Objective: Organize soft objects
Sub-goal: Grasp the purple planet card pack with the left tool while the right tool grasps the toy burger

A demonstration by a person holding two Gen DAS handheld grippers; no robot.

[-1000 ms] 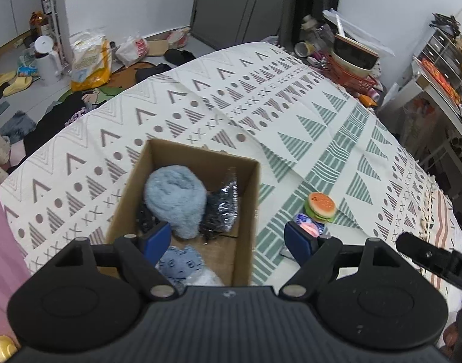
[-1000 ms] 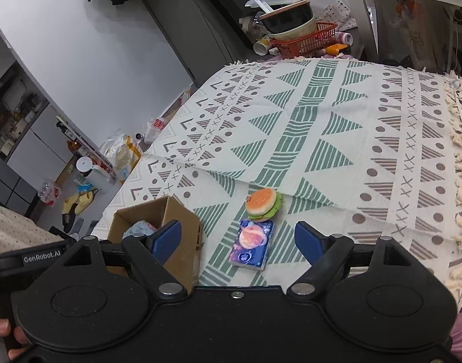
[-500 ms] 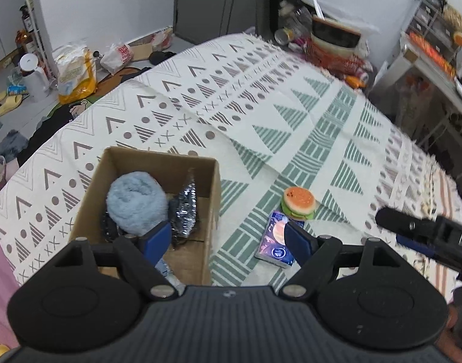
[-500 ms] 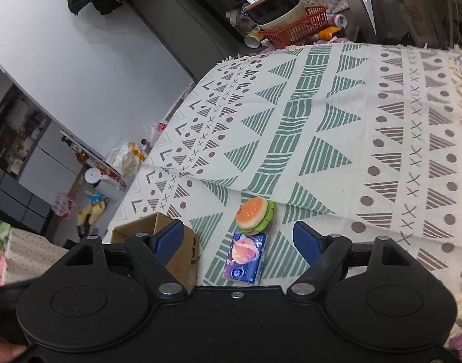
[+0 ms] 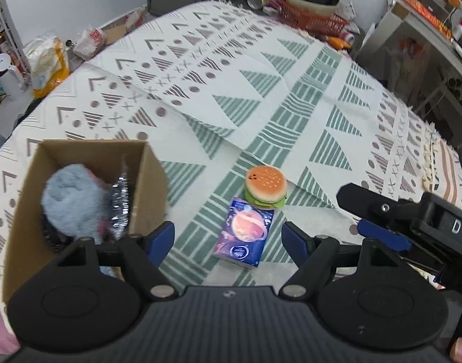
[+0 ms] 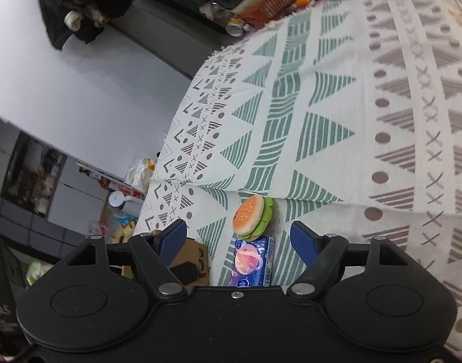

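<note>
Now both hand-held grippers hover wide open and empty over the tissue pack.
Left hand-held gripper point(image 5: 227, 237) and right hand-held gripper point(image 6: 239, 237) frame the tissue pack point(image 5: 244, 236) touching the toy burger point(image 5: 265, 184) beside the box point(image 5: 146, 187); both views have come closer.

Both grippers point(image 5: 227, 237) are black ribbed plastic with blue jaws (silver pivot screws).

Tissue pack point(image 6: 252, 261) near end hidden behind right tool body, 6 o'clock; cardboard box point(image 6: 192, 257) mostly hidden.
</note>
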